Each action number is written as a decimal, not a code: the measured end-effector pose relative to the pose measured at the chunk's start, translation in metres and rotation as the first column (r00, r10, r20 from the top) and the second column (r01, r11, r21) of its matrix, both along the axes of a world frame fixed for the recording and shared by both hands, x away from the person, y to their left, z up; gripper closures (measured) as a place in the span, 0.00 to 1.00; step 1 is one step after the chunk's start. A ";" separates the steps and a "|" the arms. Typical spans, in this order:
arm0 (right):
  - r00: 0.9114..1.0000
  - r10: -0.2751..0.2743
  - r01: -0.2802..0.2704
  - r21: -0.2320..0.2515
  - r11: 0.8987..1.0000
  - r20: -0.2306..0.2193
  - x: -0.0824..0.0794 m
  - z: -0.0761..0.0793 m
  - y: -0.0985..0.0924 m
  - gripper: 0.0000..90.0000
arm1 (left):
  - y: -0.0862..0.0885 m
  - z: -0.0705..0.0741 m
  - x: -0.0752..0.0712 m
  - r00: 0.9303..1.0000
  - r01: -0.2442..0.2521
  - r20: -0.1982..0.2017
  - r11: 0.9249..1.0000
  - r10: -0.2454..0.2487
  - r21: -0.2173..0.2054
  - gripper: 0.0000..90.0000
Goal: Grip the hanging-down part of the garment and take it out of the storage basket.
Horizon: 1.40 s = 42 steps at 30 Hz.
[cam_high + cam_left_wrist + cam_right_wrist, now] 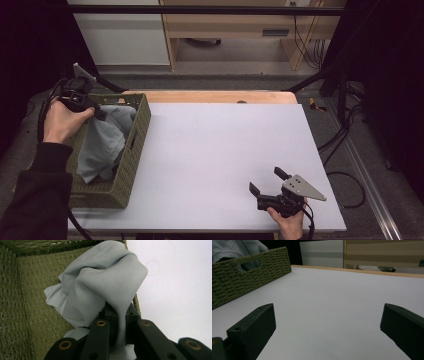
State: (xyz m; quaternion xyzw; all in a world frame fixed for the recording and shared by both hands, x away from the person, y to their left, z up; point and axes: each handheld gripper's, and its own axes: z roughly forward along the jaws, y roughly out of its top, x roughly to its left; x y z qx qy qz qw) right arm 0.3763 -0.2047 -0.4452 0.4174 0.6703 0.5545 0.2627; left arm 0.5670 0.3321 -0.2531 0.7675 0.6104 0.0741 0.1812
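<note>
A pale grey-blue cloth (pixel 106 140) sits bunched up in the olive woven basket (pixel 131 160) at the left end of the white worktop (pixel 225 160), and it looks soft and thin, with a fine ribbed weave and loose rounded folds. In the high view it runs along the length of the basket, heaped highest at the far end near the person's left hand (pixel 62 122). The left claw (pixel 97 112) reaches into the far end of the basket, and in the left gripper view its two black jaws are pressed close together with a fold of the cloth (pixel 105 290) pinched between them; the fabric rises from the grip into a rounded hump that leans toward the basket's side wall (pixel 15 305), with a flatter edge trailing off below it on the basket floor. The right claw (pixel 269 182) rests low over the near right part of the worktop, well apart from the basket, held in the person's right hand (pixel 289 222). Its jaws stand wide apart with nothing between them but bare white surface. In the right gripper view the basket (pixel 249 277) shows off to the left with a slot handle in its wall, and the cloth (pixel 234 248) bulges above its rim.
</note>
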 end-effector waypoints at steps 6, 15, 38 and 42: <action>1.000 0.000 0.000 0.004 1.000 -0.003 0.000 -0.001 -0.001 0.00 | 0.002 0.006 -0.003 1.000 -0.002 -0.002 1.000 0.002 0.014 0.94; 1.000 0.007 -0.007 0.002 1.000 -0.005 0.001 0.001 0.002 0.00 | 0.004 0.029 -0.013 0.999 -0.001 0.038 1.000 0.001 0.019 0.94; 0.999 0.043 -0.043 -0.003 0.999 0.007 0.006 0.010 0.014 0.00 | 0.007 0.093 -0.035 0.990 -0.006 0.142 0.999 0.001 0.038 0.94; 0.997 0.074 -0.074 0.002 0.997 0.019 0.011 0.017 0.024 0.00 | 0.006 0.104 -0.038 0.987 -0.010 0.159 0.999 0.004 0.035 0.94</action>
